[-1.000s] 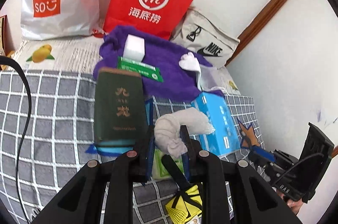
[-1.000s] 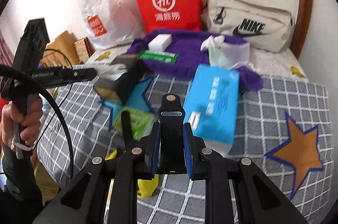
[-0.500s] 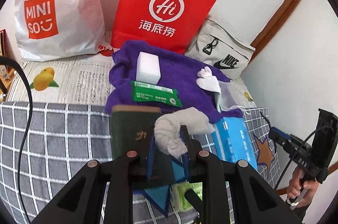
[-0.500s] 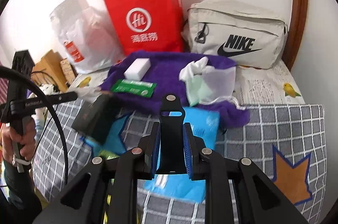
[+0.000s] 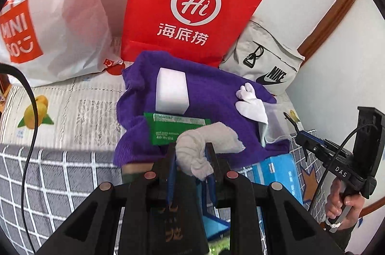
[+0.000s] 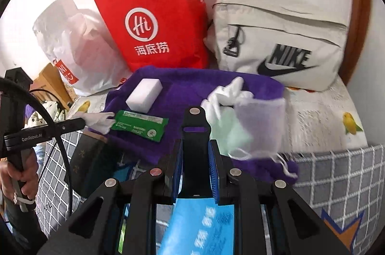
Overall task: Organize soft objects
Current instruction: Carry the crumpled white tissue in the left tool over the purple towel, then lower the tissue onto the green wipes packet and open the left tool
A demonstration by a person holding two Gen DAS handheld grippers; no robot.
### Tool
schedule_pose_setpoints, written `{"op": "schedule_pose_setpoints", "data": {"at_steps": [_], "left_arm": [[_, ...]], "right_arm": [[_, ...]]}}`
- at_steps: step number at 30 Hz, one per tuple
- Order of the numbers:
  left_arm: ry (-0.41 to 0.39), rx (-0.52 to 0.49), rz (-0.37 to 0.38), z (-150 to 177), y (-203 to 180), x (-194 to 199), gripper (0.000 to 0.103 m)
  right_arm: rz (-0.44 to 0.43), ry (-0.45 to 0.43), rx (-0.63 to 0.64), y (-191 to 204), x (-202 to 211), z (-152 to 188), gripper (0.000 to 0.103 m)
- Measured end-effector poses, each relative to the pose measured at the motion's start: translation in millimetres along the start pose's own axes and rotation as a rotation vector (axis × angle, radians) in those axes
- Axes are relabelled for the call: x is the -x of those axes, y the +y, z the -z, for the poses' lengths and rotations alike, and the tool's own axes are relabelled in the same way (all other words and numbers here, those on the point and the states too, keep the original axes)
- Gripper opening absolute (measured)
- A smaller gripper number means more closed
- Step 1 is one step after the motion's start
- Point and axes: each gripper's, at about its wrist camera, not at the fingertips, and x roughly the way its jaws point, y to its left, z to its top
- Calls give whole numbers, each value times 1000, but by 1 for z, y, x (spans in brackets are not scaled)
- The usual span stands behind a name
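My left gripper (image 5: 191, 162) is shut on a crumpled white cloth (image 5: 204, 146) and holds it over the near edge of a purple towel (image 5: 214, 91). On the towel lie a white sponge block (image 5: 171, 94), a green packet (image 5: 176, 128) and a white glove (image 5: 251, 104). In the right wrist view my right gripper (image 6: 195, 158) is shut on a black clip-like piece (image 6: 195, 132). There the towel (image 6: 192, 84), sponge (image 6: 144, 97), packet (image 6: 140, 125), a mesh pouch (image 6: 257, 122) and the left gripper with its cloth (image 6: 96, 120) also show.
A red paper bag (image 5: 190, 5), a white Miniso bag (image 5: 48, 21) and a beige Nike bag (image 5: 264, 62) stand against the wall. A blue tissue pack (image 5: 281, 173) and a dark book (image 6: 89, 158) lie on the grey checked blanket (image 5: 48, 178).
Both grippers moved forward toward the purple towel. The left one still carries the white cloth, now over the towel's near edge; the book has slid under the left gripper.
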Motion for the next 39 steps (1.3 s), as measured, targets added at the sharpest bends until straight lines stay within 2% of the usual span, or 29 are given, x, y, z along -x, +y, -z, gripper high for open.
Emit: {"op": "schedule_pose_setpoints", "data": {"at_steps": [9, 11, 15, 20, 24, 27, 31, 35, 39], "left_arm": [[24, 12, -11, -13, 5, -20, 21], [25, 13, -11, -14, 7, -22, 21], [25, 17, -12, -17, 10, -23, 21], [39, 23, -16, -22, 13, -28, 21], [55, 18, -20, -24, 11, -38, 21], [60, 7, -20, -24, 6, -43, 21], [65, -26, -53, -25, -2, -50, 21], [88, -45, -69, -27, -7, -62, 21], [109, -41, -80, -27, -5, -70, 21]], "right_arm": [[-33, 121, 45, 15, -57, -20, 21], [-17, 140, 62, 16, -68, -24, 21], [24, 197, 68, 10, -87, -27, 21], [29, 277, 79, 5, -109, -23, 21], [-2, 301, 41, -5, -114, -22, 22], [-8, 296, 30, -9, -114, -23, 23], [-13, 257, 45, -6, -104, -27, 38], [-29, 216, 45, -5, -87, -28, 38], [-4, 143, 36, -9, -57, -22, 39]]}}
